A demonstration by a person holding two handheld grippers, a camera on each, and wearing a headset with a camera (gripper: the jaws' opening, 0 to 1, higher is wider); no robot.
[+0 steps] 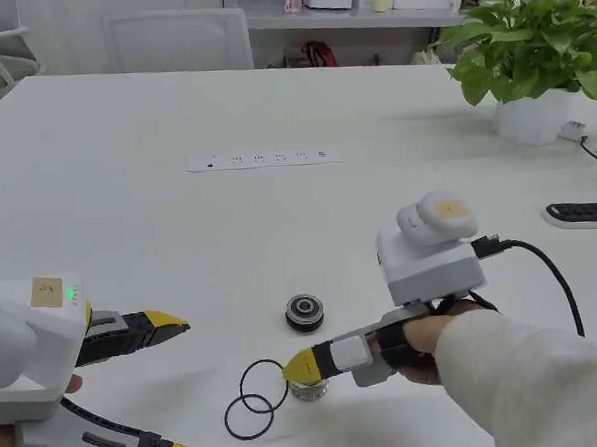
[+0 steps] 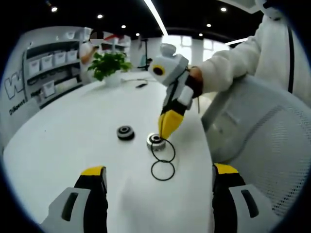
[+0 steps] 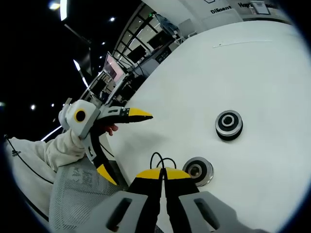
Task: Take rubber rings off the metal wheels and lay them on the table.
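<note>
A bare metal wheel [image 1: 309, 390] [image 2: 155, 141] [image 3: 198, 171] stands near the table's front edge. My right gripper [image 1: 298, 366] [image 2: 167, 132] [image 3: 163, 172] sits just over it, jaws shut, pinching the edge of a black rubber ring [image 1: 241, 384] [image 2: 163, 161] that rests on the table. A second loose ring [image 1: 227, 420] [image 2: 163, 180] overlaps it, closer to me. Further back is another wheel [image 1: 304, 311] [image 2: 125, 132] [image 3: 228, 124] with a black ring around it. My left gripper [image 1: 182, 390] [image 2: 158, 172] [image 3: 127, 145] hovers wide open to the left of the rings, holding nothing.
On the white table [image 1: 127, 192] a white power strip [image 1: 265, 159] lies in the middle, with a potted plant [image 1: 530, 51] at the far right. A black device [image 1: 581, 214] and a black cable [image 1: 557, 280] are on the right. Chairs [image 1: 179, 39] stand behind.
</note>
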